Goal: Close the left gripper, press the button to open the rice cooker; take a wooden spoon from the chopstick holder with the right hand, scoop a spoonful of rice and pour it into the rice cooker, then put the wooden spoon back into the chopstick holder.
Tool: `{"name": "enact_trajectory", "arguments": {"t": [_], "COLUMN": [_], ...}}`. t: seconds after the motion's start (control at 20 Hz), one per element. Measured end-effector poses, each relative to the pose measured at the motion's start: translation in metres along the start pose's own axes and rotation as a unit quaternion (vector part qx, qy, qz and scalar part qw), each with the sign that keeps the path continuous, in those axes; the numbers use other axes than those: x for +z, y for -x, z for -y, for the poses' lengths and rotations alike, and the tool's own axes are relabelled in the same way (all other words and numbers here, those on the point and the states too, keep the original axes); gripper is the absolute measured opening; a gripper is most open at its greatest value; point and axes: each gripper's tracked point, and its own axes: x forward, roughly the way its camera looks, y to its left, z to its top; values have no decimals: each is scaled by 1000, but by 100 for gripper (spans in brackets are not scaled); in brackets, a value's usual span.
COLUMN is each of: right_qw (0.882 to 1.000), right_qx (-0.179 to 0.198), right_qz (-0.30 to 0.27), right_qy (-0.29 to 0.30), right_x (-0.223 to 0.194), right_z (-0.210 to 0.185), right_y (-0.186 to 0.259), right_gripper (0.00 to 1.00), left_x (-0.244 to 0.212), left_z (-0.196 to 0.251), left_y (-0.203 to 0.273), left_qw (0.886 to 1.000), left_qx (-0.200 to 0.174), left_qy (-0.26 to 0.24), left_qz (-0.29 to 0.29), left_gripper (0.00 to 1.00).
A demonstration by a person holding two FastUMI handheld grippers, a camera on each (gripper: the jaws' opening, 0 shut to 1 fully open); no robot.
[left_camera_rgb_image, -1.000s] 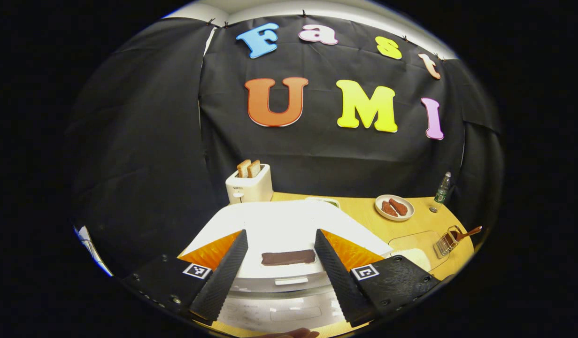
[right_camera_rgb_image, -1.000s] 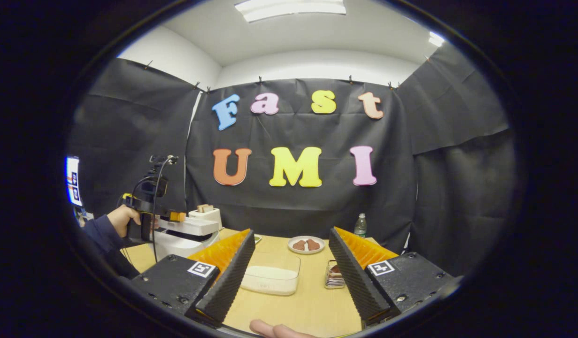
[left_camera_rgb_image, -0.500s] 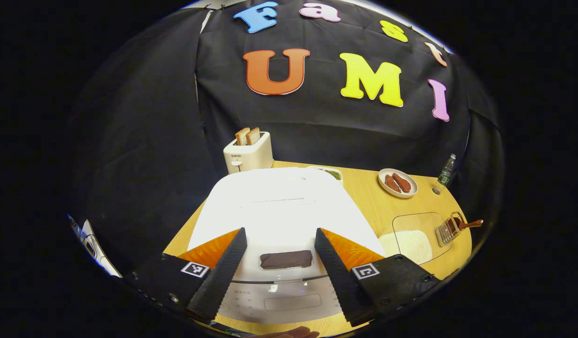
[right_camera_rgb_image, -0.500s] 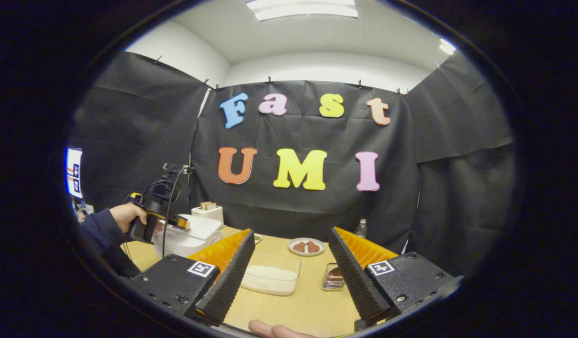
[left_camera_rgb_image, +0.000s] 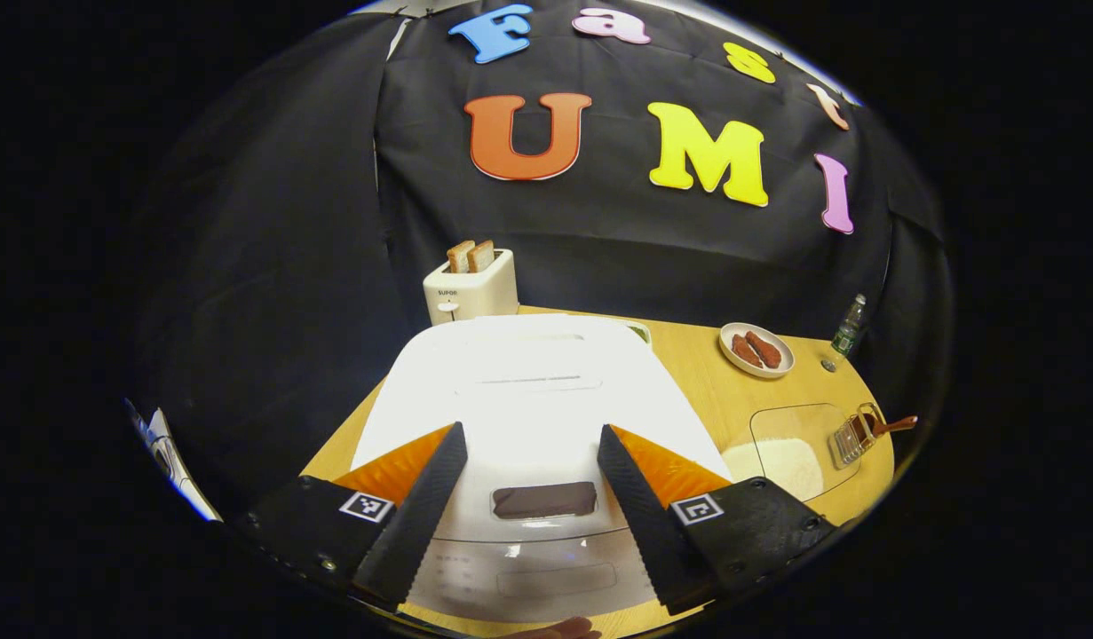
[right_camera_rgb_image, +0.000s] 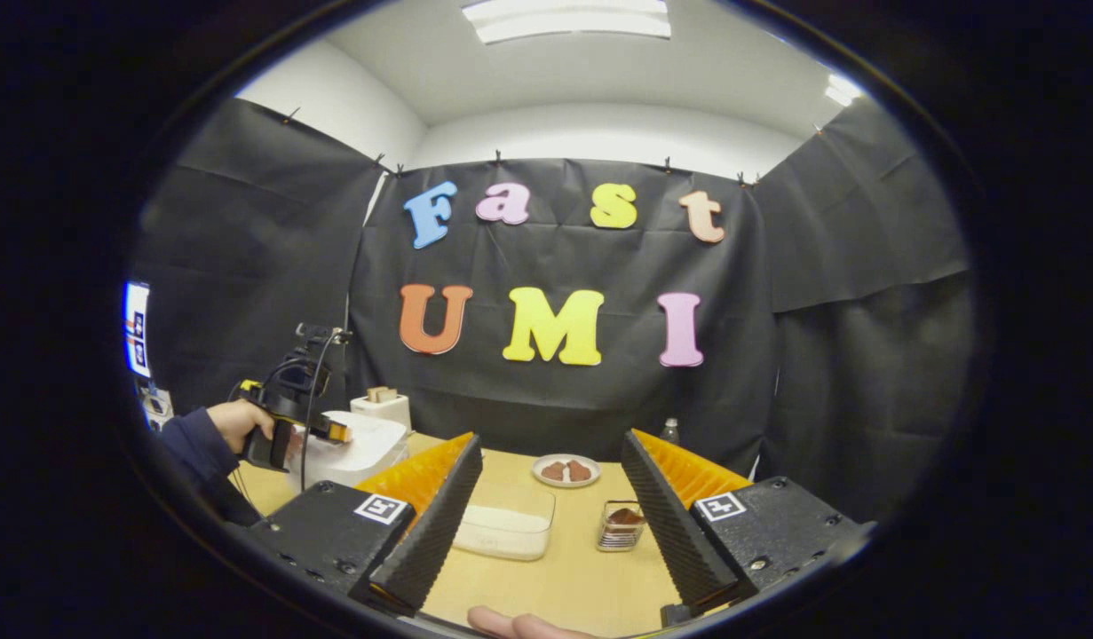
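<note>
White rice cooker (left_camera_rgb_image: 528, 390) lid shut; both grippers, left (left_camera_rgb_image: 530, 506) and right (right_camera_rgb_image: 546, 524), gape empty. Close left first, then press the dark button (left_camera_rgb_image: 543, 500) squarely.

Wood table (right_camera_rgb_image: 564, 577) w/ rice cooker (left_camera_rgb_image: 528, 390), toaster (left_camera_rgb_image: 471, 288), rice tub (right_camera_rgb_image: 506, 524), plate (left_camera_rgb_image: 756, 349), bottle (left_camera_rgb_image: 848, 326), chopstick holder (right_camera_rgb_image: 621, 525).

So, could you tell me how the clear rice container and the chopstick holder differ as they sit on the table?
The rice container is low, wide and clear-walled, while the chopstick holder is narrow, upright and made of wire-like bars. The rice container holds a flat bed of white rice; the chopstick holder holds the wooden spoon, whose handle leans out over its rim. Both stand on the wooden table, side by side, apart from the rice cooker.
</note>
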Motion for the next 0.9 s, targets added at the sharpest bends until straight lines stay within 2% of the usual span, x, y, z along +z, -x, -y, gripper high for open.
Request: {"name": "enact_trajectory", "arguments": {"t": [0.2,0.45,0.5,0.7,0.9], "right_qw": [999,999,999,999,999], "right_qx": [-20,-27,-29,-33,-37], "right_qz": [-9,-11,-8,-9,-8], "right_qy": [-24,-34,-34,-39,-36], "right_x": [-5,-4,-3,-2,-1], "right_z": [22,31,33,34,35], "right_y": [-5,-8,-9,-12,-16], "right_gripper": [100,99,100,99,100], "left_x": [6,19,24,44,62], "left_z": [1,-4,-6,0,7], "left_y": [-7,2,8,40,84], "left_qw": [1000,999,998,994,990], "left_qx": [-11,-1,2,-11,2], "left_qy": [6,17,17,16,21], "left_qz": [17,45,58,107,136], "left_gripper": [98,96,93,94,94]}}
